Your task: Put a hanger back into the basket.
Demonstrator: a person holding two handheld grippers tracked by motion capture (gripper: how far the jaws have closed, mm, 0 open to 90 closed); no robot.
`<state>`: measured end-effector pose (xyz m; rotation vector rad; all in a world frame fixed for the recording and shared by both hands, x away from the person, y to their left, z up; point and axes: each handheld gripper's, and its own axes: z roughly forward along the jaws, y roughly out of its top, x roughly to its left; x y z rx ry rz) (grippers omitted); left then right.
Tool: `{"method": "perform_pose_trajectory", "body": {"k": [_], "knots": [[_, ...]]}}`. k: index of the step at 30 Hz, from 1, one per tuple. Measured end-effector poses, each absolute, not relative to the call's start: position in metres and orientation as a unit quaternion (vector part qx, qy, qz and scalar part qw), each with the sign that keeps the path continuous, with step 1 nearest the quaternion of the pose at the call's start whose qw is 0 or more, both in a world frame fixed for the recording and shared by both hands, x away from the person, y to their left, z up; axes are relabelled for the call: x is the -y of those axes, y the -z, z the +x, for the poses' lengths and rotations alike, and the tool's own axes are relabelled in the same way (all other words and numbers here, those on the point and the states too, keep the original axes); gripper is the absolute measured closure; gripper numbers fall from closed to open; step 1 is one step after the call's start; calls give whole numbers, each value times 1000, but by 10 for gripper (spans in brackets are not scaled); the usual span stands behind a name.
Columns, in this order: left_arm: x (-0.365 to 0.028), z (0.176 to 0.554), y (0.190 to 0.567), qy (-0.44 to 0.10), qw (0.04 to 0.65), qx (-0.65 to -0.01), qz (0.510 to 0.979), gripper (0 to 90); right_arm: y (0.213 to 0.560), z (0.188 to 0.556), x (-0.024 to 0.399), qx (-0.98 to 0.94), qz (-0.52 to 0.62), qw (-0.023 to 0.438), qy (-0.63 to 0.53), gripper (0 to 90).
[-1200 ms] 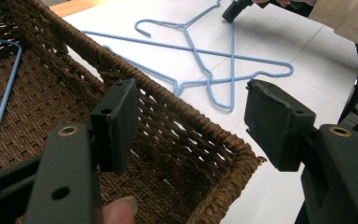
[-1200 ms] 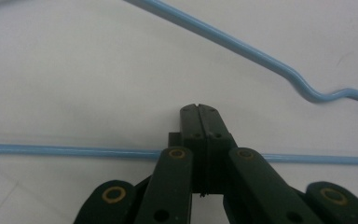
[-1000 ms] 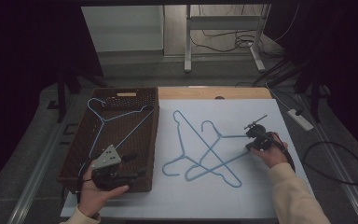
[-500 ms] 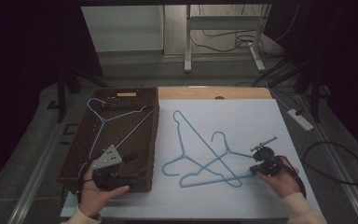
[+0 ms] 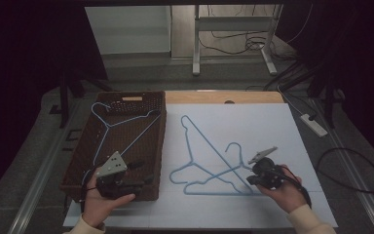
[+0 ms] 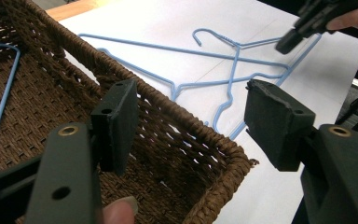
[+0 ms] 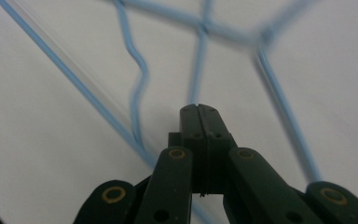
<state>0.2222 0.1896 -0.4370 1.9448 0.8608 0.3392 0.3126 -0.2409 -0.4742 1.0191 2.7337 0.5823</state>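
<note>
moved down and toward the lower right of the high view since a second ago: right gripper (image 5: pixel 251 178), jaws pressed flat together with nothing visibly clamped, tip now at the lower right corner of the two blue hangers (image 5: pixel 209 165) lying crossed on the white sheet (image 5: pixel 272 122) at frame centre. seen up close in the right gripper view, closed jaw tips (image 7: pixel 199 109) hovering just over a wire, hanger wires fanning away above. likely a nudge or a set-up for a grab; best to open the jaws first, straddle a single wire clear of the crossing, then close, so that both hangers don't drag together. left gripper (image 5: pixel 141 173) unmoved at lower left, jaws wide and empty, straddling the near rim of the brown wicker basket (image 5: pixel 160 146). inside it, another blue hanger (image 5: pixel 121 124) already lying flat.
</note>
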Motion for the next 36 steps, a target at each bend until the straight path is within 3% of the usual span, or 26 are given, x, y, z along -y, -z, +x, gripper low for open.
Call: {"method": "perform_pose_trajectory", "body": {"k": [6, 14, 36], "knots": [[-191, 222, 437, -139, 475, -353, 794, 362, 484, 333, 192, -946, 253, 89, -184, 898], [-194, 222, 437, -139, 476, -354, 793, 362, 498, 342, 170, -962, 199, 99, -157, 898], [-192, 223, 438, -138, 474, -354, 795, 362, 492, 373, 162, -934, 271, 136, -188, 898]]}}
